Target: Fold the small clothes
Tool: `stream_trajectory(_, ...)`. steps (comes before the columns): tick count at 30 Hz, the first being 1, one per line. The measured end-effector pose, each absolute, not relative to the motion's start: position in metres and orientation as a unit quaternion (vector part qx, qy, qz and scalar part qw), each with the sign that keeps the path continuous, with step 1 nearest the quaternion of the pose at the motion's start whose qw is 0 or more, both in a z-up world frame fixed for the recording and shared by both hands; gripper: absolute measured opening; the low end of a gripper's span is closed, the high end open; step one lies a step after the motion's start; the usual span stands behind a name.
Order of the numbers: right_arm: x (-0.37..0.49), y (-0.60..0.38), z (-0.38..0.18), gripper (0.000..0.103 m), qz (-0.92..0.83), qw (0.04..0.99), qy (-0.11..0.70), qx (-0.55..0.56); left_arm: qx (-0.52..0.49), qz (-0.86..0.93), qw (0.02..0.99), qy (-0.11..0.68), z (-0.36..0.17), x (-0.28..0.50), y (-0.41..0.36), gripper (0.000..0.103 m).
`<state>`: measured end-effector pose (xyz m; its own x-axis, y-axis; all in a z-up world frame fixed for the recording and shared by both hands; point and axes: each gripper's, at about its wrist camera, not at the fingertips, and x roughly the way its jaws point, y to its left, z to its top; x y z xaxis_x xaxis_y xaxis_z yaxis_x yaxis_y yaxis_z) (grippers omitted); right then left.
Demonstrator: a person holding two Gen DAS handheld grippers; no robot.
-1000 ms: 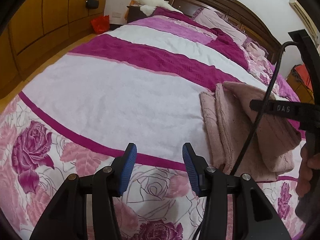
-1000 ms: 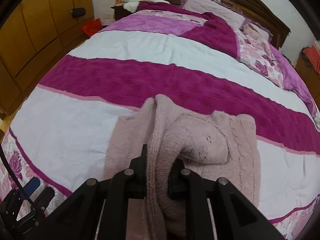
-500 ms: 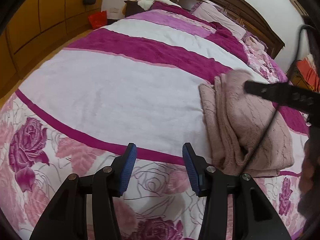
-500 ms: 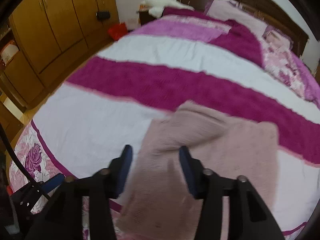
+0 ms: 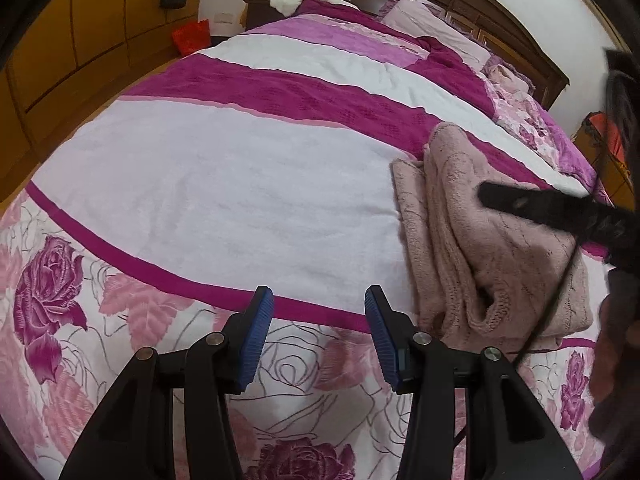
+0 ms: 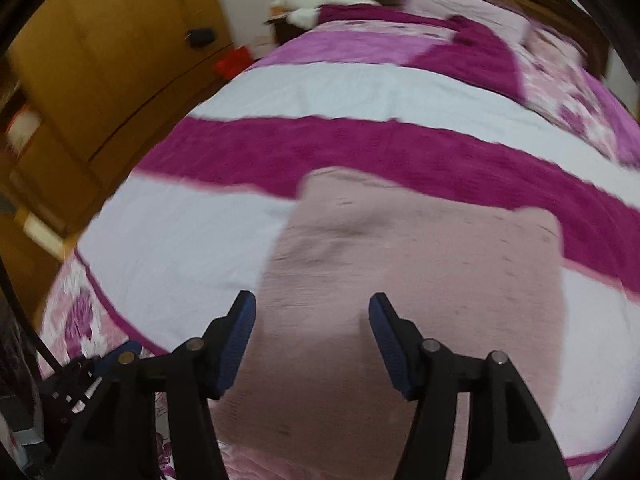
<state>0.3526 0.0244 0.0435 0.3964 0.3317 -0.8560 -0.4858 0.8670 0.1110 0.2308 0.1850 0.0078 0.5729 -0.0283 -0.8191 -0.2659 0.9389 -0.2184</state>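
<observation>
Striped bedspread [image 5: 224, 184] covers the bed; 1 pink knitted garment [image 5: 492, 248] lies folded near its foot edge, layers stacked, apparently so the fold holds. Right gripper [image 6: 312, 340] hovers over it, jaws apart, nothing clamped. Left gripper [image 5: 320, 336] waits beside the garment over the floral border, jaws apart, empty, probably kept clear.

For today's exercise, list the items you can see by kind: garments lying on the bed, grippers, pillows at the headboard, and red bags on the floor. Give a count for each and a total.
Pink knitted garments: 1
Grippers: 2, left gripper and right gripper
Pillows: 1
Red bags: 1
Total: 5
</observation>
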Motion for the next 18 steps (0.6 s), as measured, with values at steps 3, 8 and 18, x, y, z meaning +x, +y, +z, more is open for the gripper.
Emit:
stream_trajectory(3, 0.341, 0.041, 0.029, 0.062, 0.226, 0.826, 0.503, -0.119, -0.166, 0.069, 0.871, 0.457, 0.007, 0.231, 0.189, 0.023)
stream_trajectory(8, 0.335, 0.040, 0.015, 0.019, 0.232, 0.827, 0.497, -0.125, -0.172, 0.069, 0.870, 0.457, 0.008, 0.230, 0.190, 0.023)
stream_trajectory(18, 0.326, 0.039, 0.048, 0.012, 0.256, 0.854, 0.445, -0.086, -0.175, 0.068, 0.870, 0.457, 0.008, 0.230, 0.192, 0.023)
